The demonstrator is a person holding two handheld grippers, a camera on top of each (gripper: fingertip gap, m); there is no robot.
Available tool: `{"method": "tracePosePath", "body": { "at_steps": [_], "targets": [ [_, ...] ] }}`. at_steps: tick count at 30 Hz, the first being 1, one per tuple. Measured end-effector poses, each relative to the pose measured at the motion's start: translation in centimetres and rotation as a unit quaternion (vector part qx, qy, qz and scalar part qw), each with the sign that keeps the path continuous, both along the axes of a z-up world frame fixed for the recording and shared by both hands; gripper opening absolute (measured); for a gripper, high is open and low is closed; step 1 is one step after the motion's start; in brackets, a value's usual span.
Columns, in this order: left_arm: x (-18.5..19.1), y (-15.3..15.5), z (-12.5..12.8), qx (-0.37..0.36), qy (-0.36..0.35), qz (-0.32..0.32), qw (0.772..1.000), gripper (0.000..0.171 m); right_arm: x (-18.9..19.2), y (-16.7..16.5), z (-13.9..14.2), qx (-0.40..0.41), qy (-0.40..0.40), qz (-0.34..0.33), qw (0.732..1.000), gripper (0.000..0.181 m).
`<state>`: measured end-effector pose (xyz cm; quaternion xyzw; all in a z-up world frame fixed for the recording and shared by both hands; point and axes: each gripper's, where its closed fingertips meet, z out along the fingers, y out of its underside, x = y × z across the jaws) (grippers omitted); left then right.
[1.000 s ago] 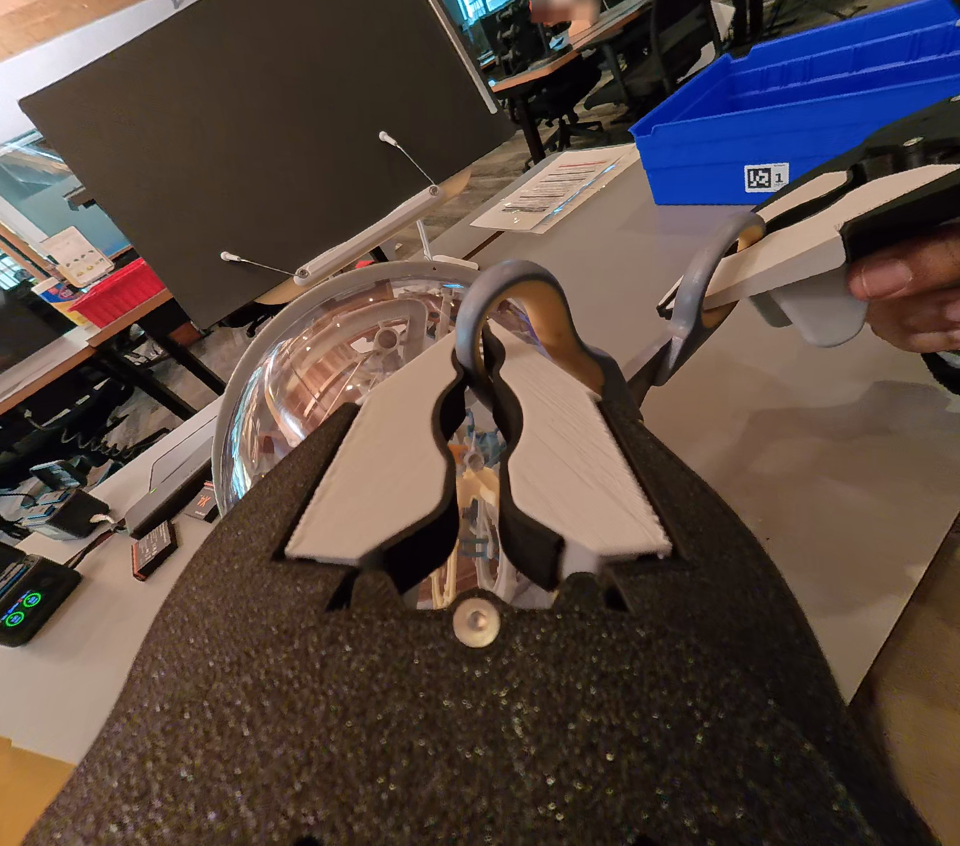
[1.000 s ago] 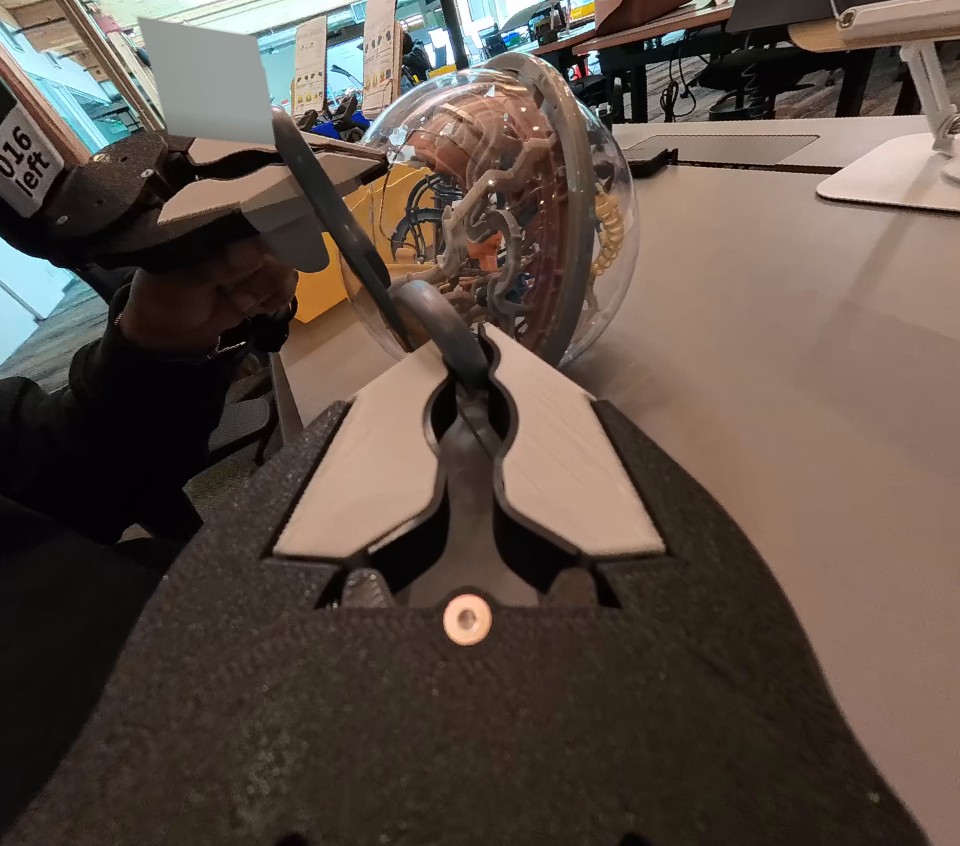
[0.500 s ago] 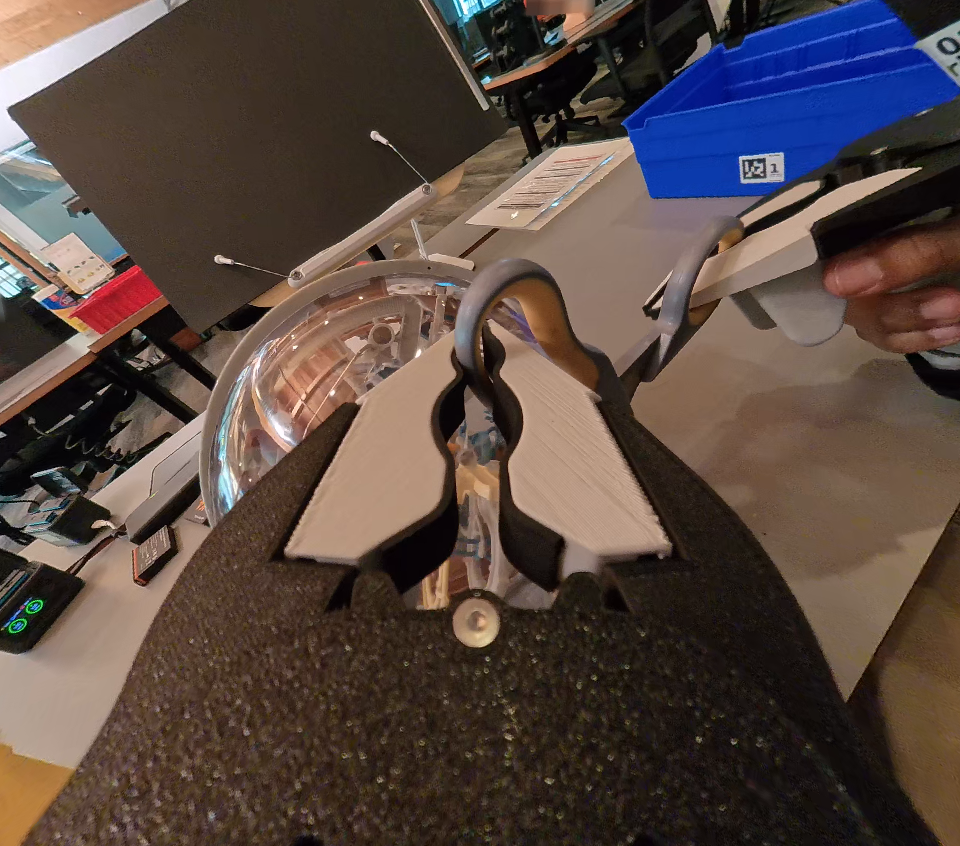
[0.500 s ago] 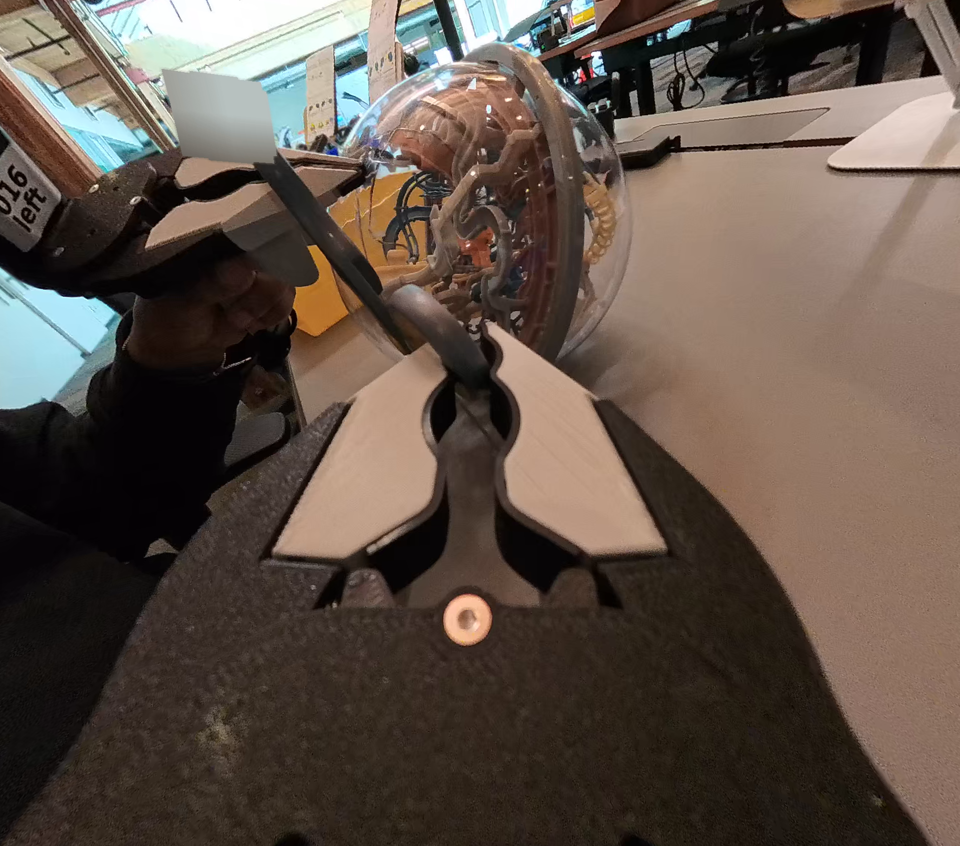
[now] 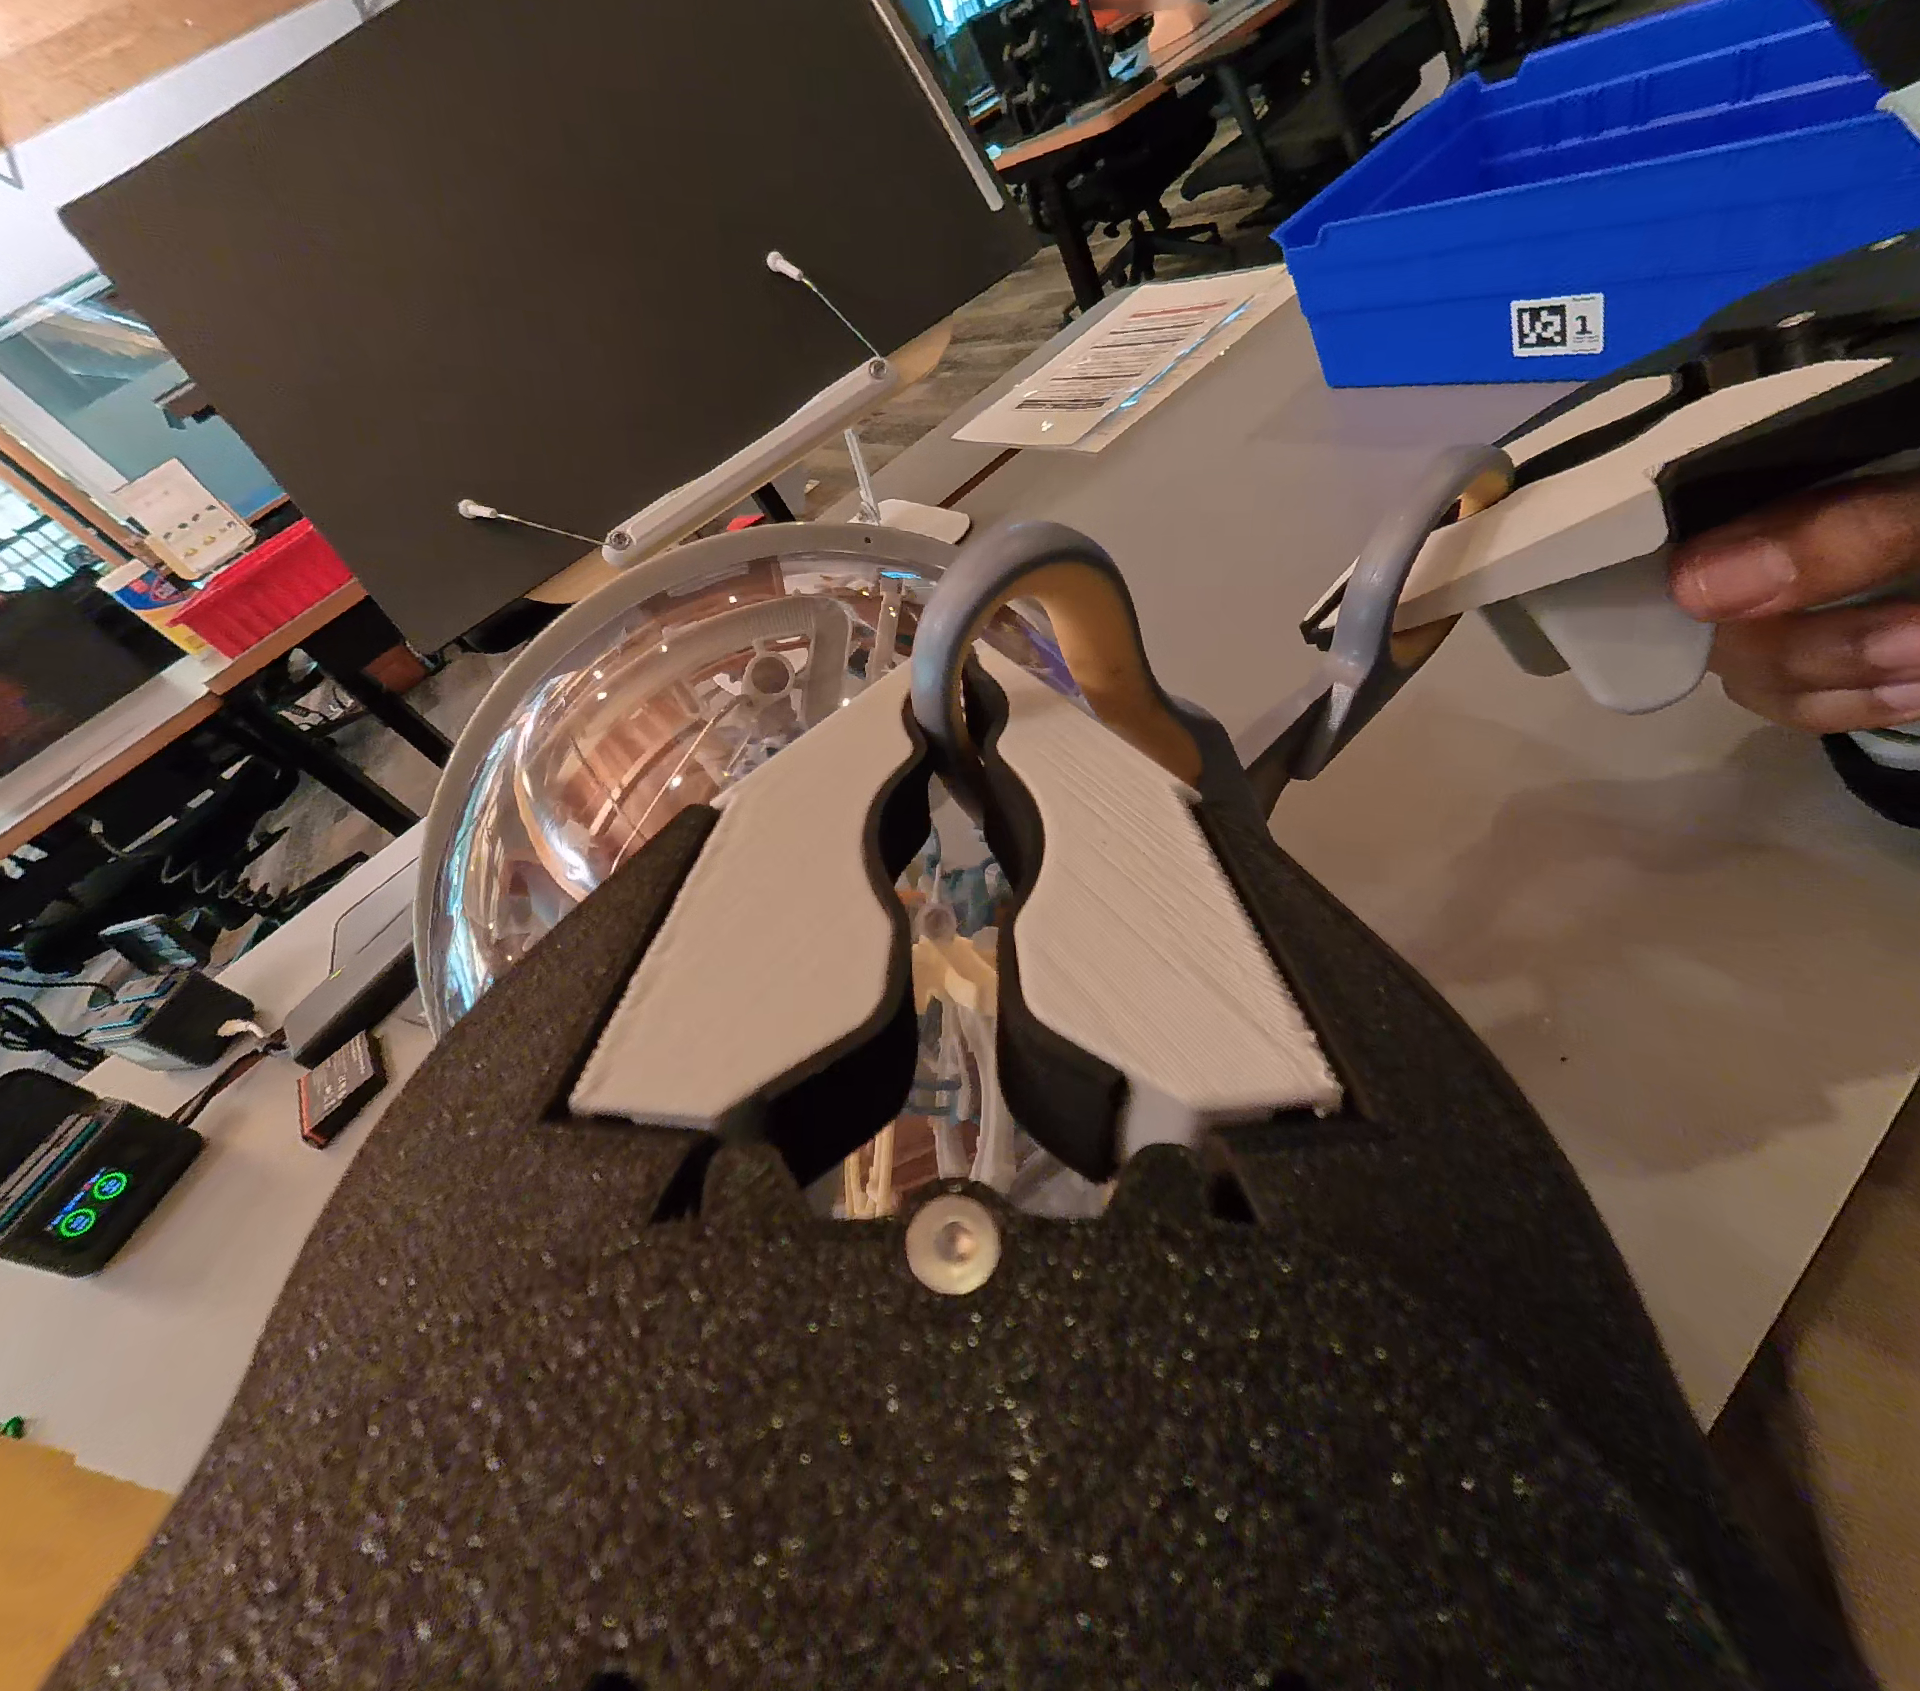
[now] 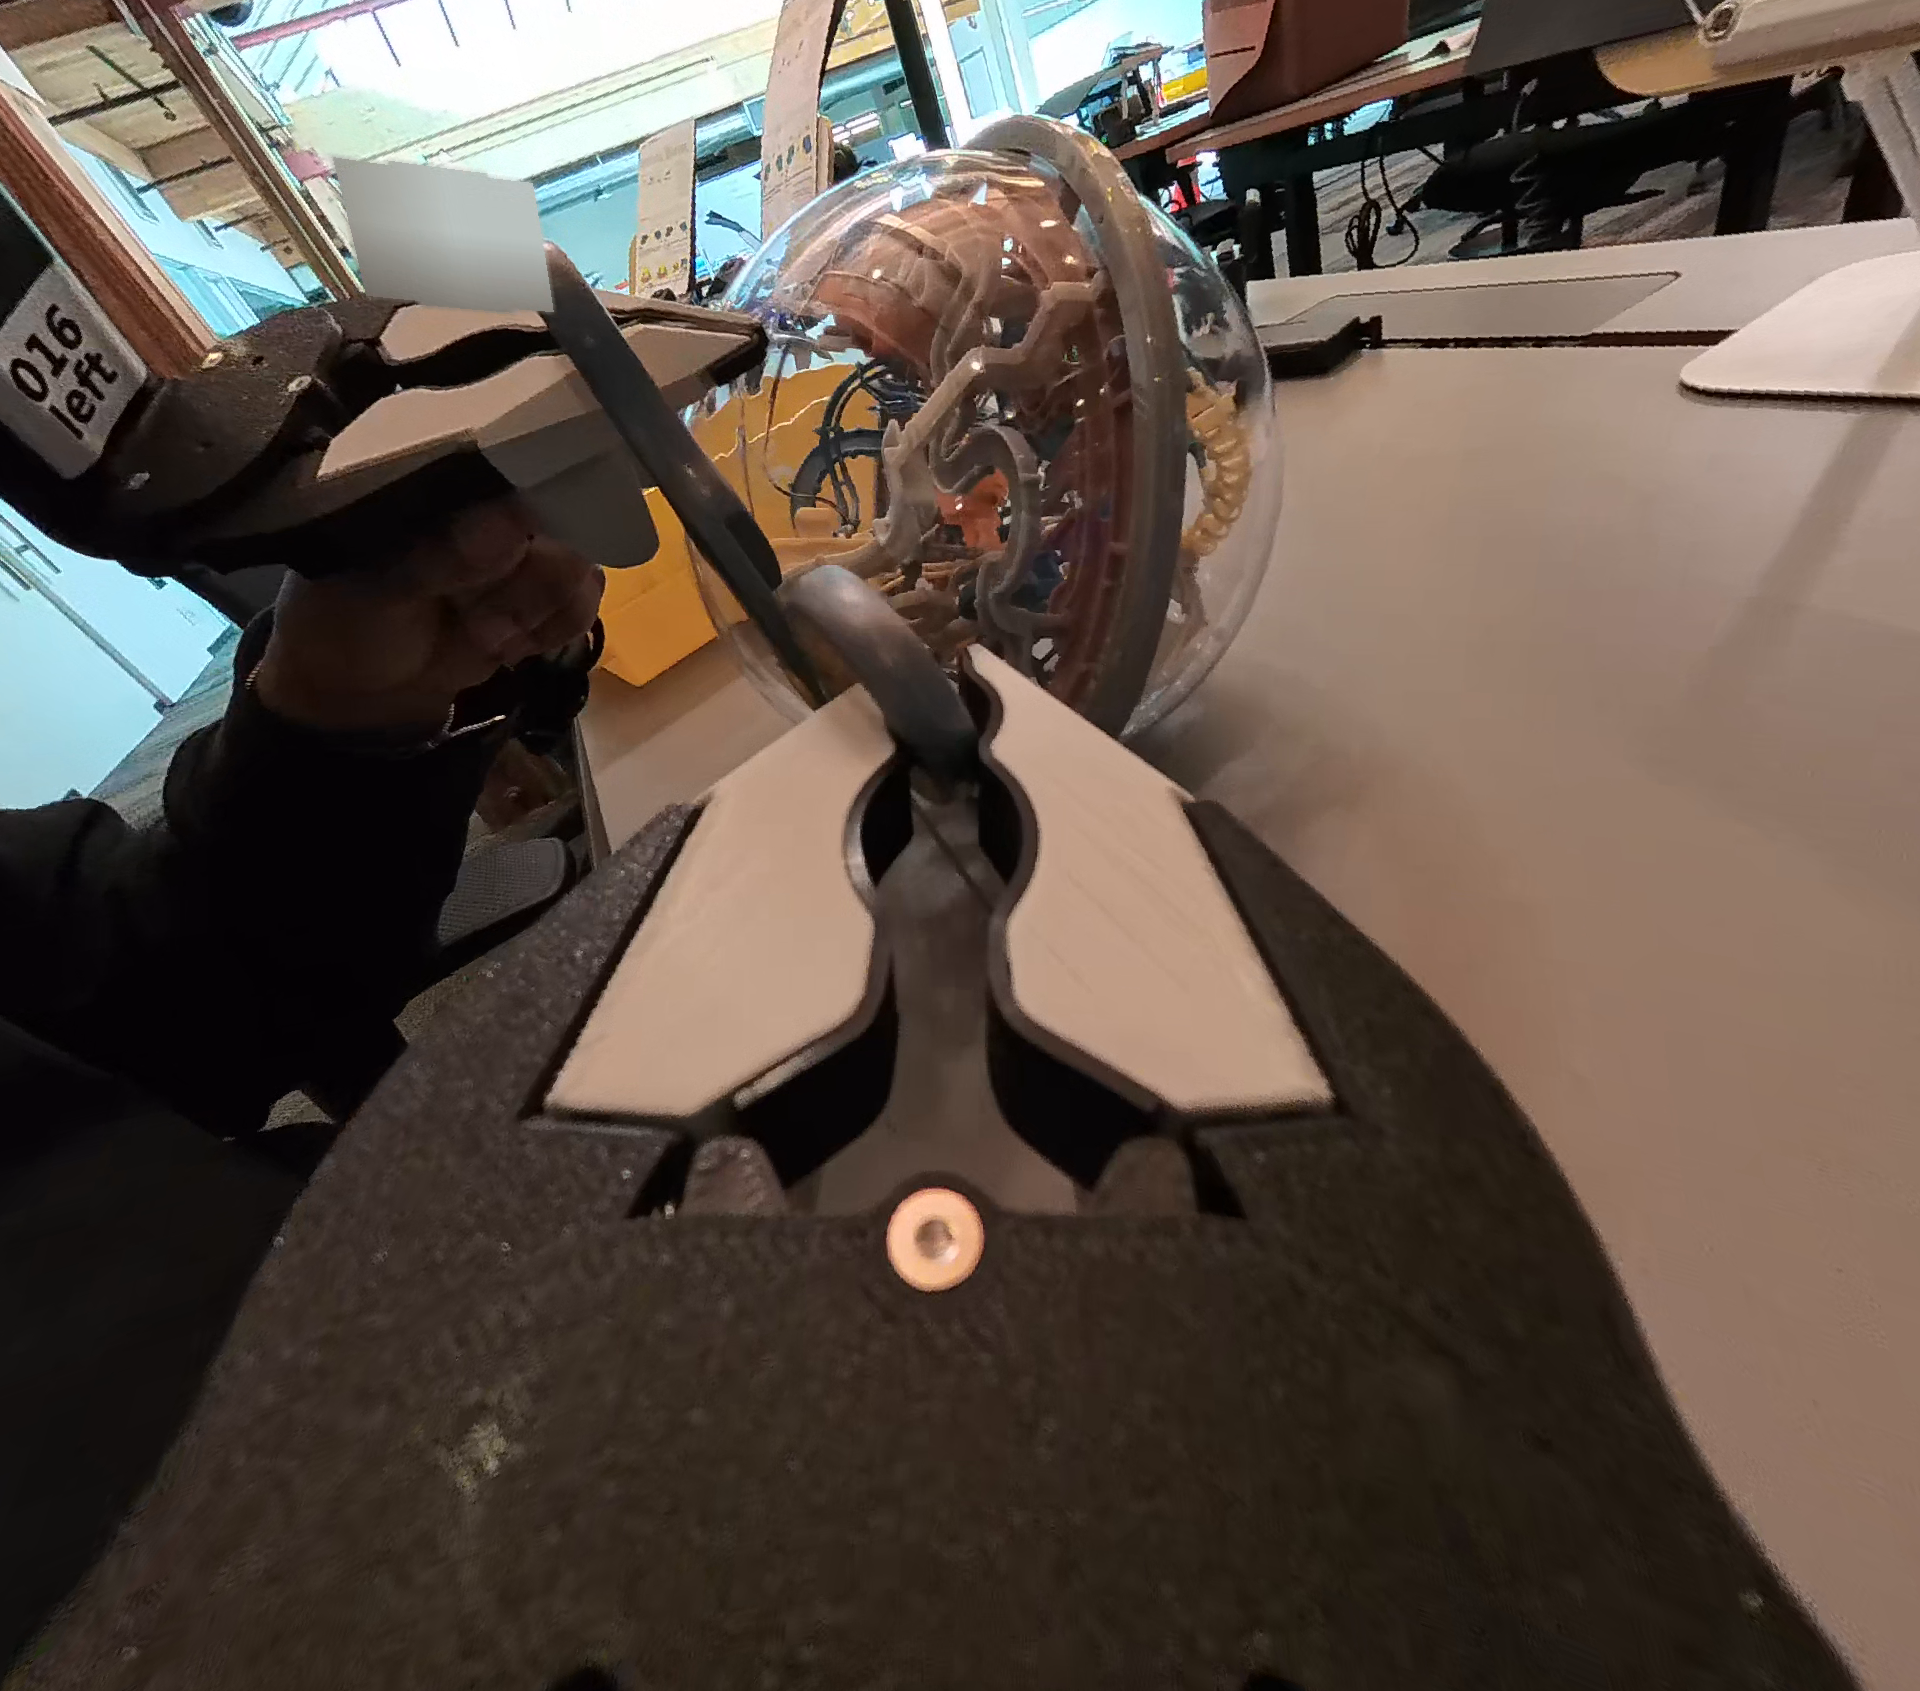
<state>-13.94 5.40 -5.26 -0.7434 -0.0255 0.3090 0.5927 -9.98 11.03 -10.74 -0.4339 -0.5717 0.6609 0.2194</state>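
Note:
A pair of scissors with grey handle loops [image 5: 1044, 545] is held between both grippers above the grey table [image 5: 1558, 966]. My left gripper [image 5: 951, 696] is shut on one loop. My right gripper [image 6: 961, 706] is shut on the other loop [image 6: 873, 618]; it also shows in the left wrist view [image 5: 1382, 571], with a hand behind it. The left gripper shows in the right wrist view [image 6: 665, 363], where a dark strip of the scissors crosses it. A clear maze ball [image 5: 582, 768] with a grey ring rests on the table just beyond the scissors [image 6: 1049, 415]. The blades are hidden.
A blue bin [image 5: 1621, 187] stands at the far right, with a printed sheet [image 5: 1122, 363] beside it. A black board [image 5: 520, 239] leans on a white stand [image 5: 748, 457] behind the ball. Small electronic devices [image 5: 62, 1174] lie at the left edge. The stand's white base [image 6: 1818, 332] is at the far right. Some 9 centimetres of space lies between my two pairs of fingers.
The right gripper with its loop has come slightly closer to the left gripper. Both grips are unchanged, and the ball has stayed in place.

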Motion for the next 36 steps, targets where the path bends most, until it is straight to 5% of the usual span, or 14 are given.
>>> {"method": "tracePosePath", "body": {
  "at_steps": [36],
  "targets": [
    [0.7, -1.2, 0.2, -0.04, -0.008, -0.009, 0.999, 0.0, -1.5, -4.3, -0.1, -0.046, 0.036, -0.015, 0.998, 0.001]
  ]
}}
